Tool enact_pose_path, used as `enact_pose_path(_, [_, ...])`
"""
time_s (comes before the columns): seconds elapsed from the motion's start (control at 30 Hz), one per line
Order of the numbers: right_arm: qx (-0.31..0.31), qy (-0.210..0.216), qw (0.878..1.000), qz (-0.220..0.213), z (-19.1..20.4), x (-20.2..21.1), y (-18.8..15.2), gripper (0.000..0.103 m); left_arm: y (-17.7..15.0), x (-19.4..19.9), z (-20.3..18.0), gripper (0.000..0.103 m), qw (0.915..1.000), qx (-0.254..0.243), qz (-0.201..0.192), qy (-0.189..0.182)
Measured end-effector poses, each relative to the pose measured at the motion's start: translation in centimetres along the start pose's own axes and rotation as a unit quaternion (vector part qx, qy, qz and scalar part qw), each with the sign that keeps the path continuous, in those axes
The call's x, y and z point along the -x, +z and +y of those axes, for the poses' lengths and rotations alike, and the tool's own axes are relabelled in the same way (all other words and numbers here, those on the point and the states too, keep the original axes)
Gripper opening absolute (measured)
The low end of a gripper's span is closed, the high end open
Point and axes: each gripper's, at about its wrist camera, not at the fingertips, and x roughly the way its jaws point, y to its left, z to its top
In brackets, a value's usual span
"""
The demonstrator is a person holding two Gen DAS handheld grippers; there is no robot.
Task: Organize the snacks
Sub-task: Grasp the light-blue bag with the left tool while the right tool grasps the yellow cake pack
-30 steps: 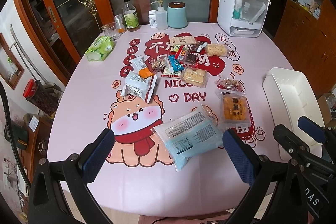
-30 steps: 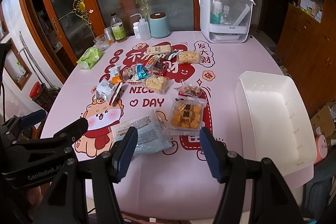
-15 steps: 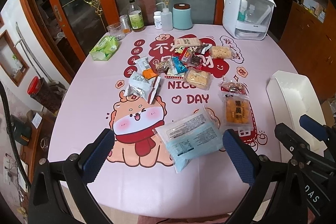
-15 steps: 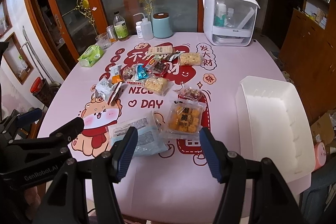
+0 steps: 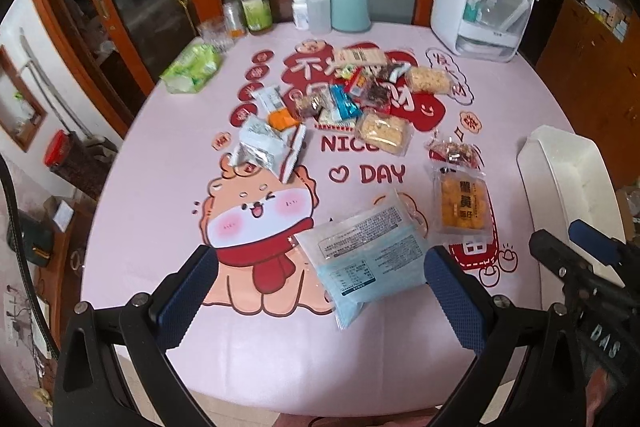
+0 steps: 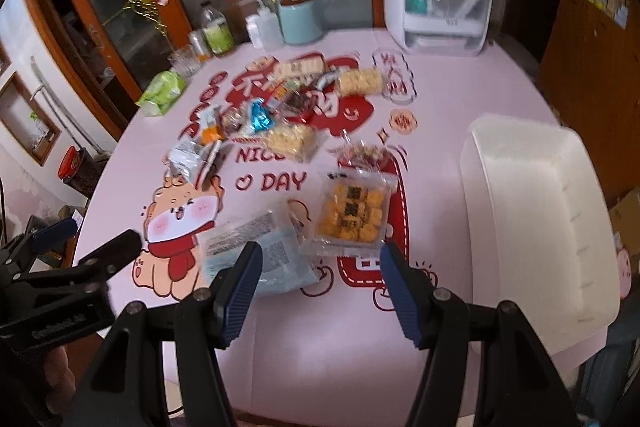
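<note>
Snacks [image 5: 352, 99] scattered mid-table; white bin [image 6: 532, 211] at right. Yellow-cake pack [image 6: 350, 215] looks light, crinkly, slippery: pinch a sealed edge. Left gripper [image 5: 320, 291] and right gripper [image 6: 320, 283] both gape wide, empty.

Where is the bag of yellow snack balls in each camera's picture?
Left wrist view: the yellow snack bag lies right of middle, just right of the big blue packet.
Right wrist view: the same bag lies near the middle, between the open fingers of the right gripper.
Shared landmark: the white bin stands to its right in both.
</note>
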Motion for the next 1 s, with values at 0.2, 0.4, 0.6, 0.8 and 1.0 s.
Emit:
enact_pose_path(0.2, [-0.045, -0.011, 0.999, 0.02, -3.3, -3.5, 1.3, 0.062, 0.7, -4.6, 0.8, 0.102, 0.9956, -0.075, 0.026, -0.05])
enact_pose_path(0.4, [-0.086, 0.034, 0.994, 0.056, -6.0, -8.9, 2.6, 0.074, 0.2, -10.1, -0.6, 0.102, 0.977, -0.177, 0.061, -0.103])
enact_pose_path(0.6, [-0.082, 0.026, 0.995, 0.05, -5.2, -12.7, 3.2, 0.1, -0.5, -14.7, -3.1, 0.102, 0.9492, -0.243, 0.121, -0.159])
enact_pose_path(0.8, [-0.074, 0.016, 0.995, 0.071, -4.4, -16.3, 3.9, 0.103, -1.2, -17.0, -6.0, 0.102, 0.9191, -0.316, 0.152, -0.18])
enact_pose_path(1.0, [-0.062, -0.004, 0.994, 0.095, -3.6, -18.6, 3.7, 0.103, -1.8, -18.8, -7.6, 0.102, 0.904, -0.349, 0.172, -0.177])
